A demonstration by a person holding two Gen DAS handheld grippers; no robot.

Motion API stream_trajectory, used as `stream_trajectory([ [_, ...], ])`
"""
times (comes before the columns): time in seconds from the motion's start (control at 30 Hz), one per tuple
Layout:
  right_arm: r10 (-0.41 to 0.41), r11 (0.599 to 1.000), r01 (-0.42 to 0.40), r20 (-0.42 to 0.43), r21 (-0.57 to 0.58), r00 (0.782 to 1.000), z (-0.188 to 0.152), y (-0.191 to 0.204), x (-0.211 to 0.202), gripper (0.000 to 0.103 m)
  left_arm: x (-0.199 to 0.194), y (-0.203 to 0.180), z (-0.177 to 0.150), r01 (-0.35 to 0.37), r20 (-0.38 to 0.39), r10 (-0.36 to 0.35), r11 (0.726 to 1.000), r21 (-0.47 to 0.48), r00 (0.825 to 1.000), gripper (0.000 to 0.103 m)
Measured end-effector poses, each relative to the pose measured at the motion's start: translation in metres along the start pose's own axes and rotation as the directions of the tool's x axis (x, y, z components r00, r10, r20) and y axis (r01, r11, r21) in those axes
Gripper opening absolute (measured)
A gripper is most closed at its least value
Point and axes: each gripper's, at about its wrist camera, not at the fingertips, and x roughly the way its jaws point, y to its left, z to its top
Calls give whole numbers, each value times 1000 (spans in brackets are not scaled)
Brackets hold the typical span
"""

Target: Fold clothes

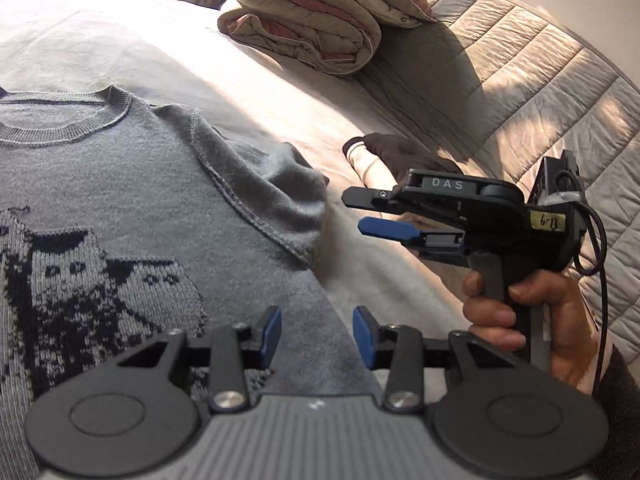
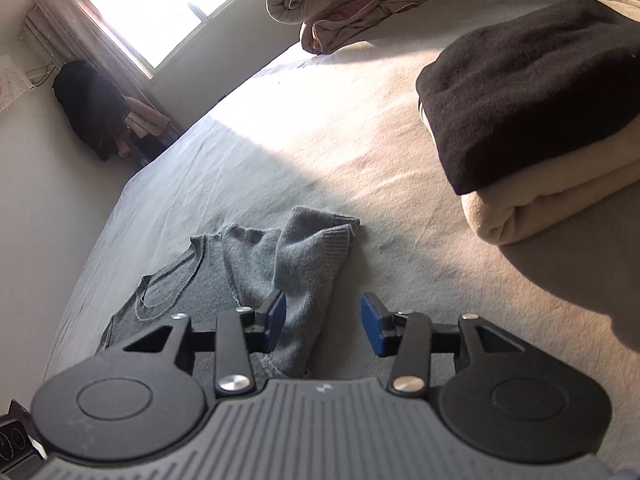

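Observation:
A grey knitted sweater (image 1: pixel 132 184) with a dark cat pattern lies flat on the bed, collar towards the far side. Its right sleeve (image 1: pixel 288 192) is bunched beside the shoulder. My left gripper (image 1: pixel 317 336) is open and empty, just above the sweater's right side. My right gripper (image 1: pixel 356 212) shows in the left wrist view, open and empty, a little to the right of the bunched sleeve. In the right wrist view the right gripper (image 2: pixel 323 328) is open over the sleeve (image 2: pixel 304 276), whose ribbed cuff (image 2: pixel 340 232) points away.
The bed sheet (image 1: pixel 380 280) is pale beige. A rolled quilt (image 1: pixel 316 20) lies at the far end. A stack of folded clothes, black on cream (image 2: pixel 532 120), sits to the right. A quilted cover (image 1: pixel 532 80) is at the right. A window (image 2: pixel 168 4) and hanging dark clothes (image 2: pixel 92 108) are on the far wall.

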Motion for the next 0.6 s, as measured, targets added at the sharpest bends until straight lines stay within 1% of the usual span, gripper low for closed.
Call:
stream_trajectory([
  [0.1, 1, 1000, -2, 32, 29, 999, 9, -2, 20, 46, 8, 7, 22, -23, 21, 24, 1000, -19, 1000, 40],
  [0.17, -9, 999, 7, 50, 36, 999, 9, -6, 31, 46, 15, 10, 41, -54, 28, 54, 999, 0, 998, 40],
  [0.23, -18, 1000, 16, 84, 20, 996, 5, -11, 40, 46, 25, 15, 59, -97, 23, 96, 995, 24, 995, 40],
  [0.3, 14, 1000, -15, 137, 6, 990, 2, -15, 43, 46, 35, 20, 78, -130, 21, 129, 991, 42, 991, 40],
  [0.37, 69, 997, -71, 188, 4, 980, -5, -26, 49, 45, 45, 25, 95, -148, 27, 147, 988, 50, 989, 40],
  [0.43, 98, 995, -99, 186, -3, 978, -5, -29, 50, 44, 57, 29, 109, -151, 20, 150, 987, 45, 988, 40],
  [0.47, 111, 994, -108, 178, -26, 978, -2, -27, 50, 38, 64, 31, 115, -134, -9, 134, 991, 14, 991, 39],
  [0.5, 123, 992, -117, 169, -48, 978, 0, -25, 50, 13, 70, 35, 119, -110, -48, 109, 993, -31, 993, 38],
  [0.57, 114, 992, -103, 171, -70, 979, -1, -19, 48, 12, 79, 41, 125, -61, -112, 47, 990, -127, 993, 38],
  [0.6, 129, 989, -115, 166, -95, 978, -1, -14, 47, 12, 80, 44, 123, -25, -122, 3, 984, -179, 992, 40],
])
